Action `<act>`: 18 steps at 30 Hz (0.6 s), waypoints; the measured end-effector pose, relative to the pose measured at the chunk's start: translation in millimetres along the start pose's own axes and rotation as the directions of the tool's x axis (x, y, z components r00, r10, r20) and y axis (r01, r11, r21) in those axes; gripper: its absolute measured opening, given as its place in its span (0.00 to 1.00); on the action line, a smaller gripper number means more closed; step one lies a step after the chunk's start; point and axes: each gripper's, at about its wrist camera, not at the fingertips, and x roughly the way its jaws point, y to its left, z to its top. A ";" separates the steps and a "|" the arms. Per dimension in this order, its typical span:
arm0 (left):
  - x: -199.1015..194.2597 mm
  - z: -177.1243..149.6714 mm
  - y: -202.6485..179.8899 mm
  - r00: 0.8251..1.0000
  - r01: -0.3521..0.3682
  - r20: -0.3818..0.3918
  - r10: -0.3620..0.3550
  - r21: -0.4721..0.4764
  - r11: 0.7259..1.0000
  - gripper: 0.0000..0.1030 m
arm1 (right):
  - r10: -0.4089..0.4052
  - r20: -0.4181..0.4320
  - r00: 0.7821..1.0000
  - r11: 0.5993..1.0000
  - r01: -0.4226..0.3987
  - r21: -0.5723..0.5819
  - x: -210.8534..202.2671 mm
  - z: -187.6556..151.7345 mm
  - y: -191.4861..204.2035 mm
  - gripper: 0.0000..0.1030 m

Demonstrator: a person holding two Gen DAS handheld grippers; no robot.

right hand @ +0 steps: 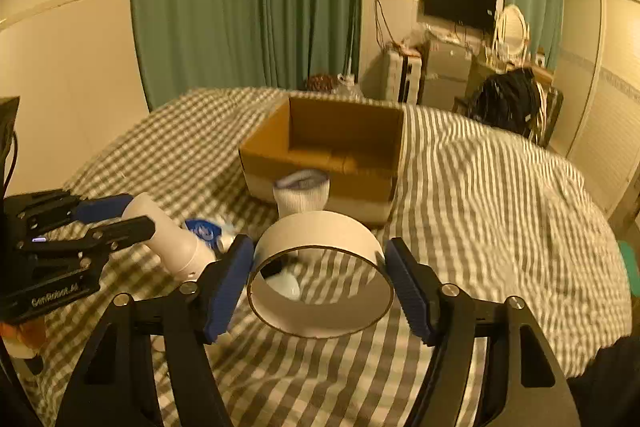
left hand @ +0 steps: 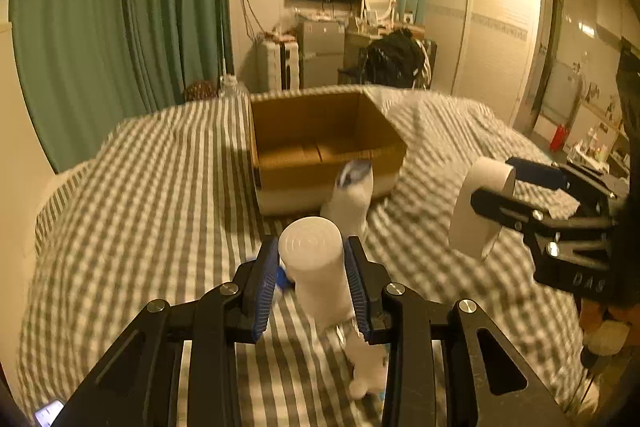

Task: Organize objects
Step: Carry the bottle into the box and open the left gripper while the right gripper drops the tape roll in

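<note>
On the left we see the left gripper (left hand: 311, 283) clamped on a white bottle (left hand: 316, 267), its blue pads pressing both sides; the bottle's long axis runs along the fingers, its flat cap end pointing toward the cardboard box (left hand: 328, 143). To its right, the right gripper (right hand: 320, 285) grips a white tape ring (right hand: 320, 273) across its width, the hollow axis facing back at the camera. Both are held above the checked bedspread (left hand: 140, 195). The box, open-topped, sits mid-bed with a rolled white sock (right hand: 302, 193) just before it. Green curtains (left hand: 120, 7) hang behind. Small white and blue items under the bottle are blurred; we cannot tell what they are.
</note>
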 end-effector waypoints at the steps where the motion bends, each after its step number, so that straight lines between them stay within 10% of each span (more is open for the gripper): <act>1: -1.0 6.7 1.0 1.000 -0.004 0.011 0.004 -0.001 1.000 0.32 | -0.001 0.008 1.000 1.000 0.001 -0.006 -0.9 4.6 1.2 0.65; 18: 82.1 164.2 29.0 0.994 -0.065 0.091 0.065 0.000 0.998 0.32 | -0.017 0.185 0.983 0.997 0.029 -0.066 31.3 143.0 -9.1 0.57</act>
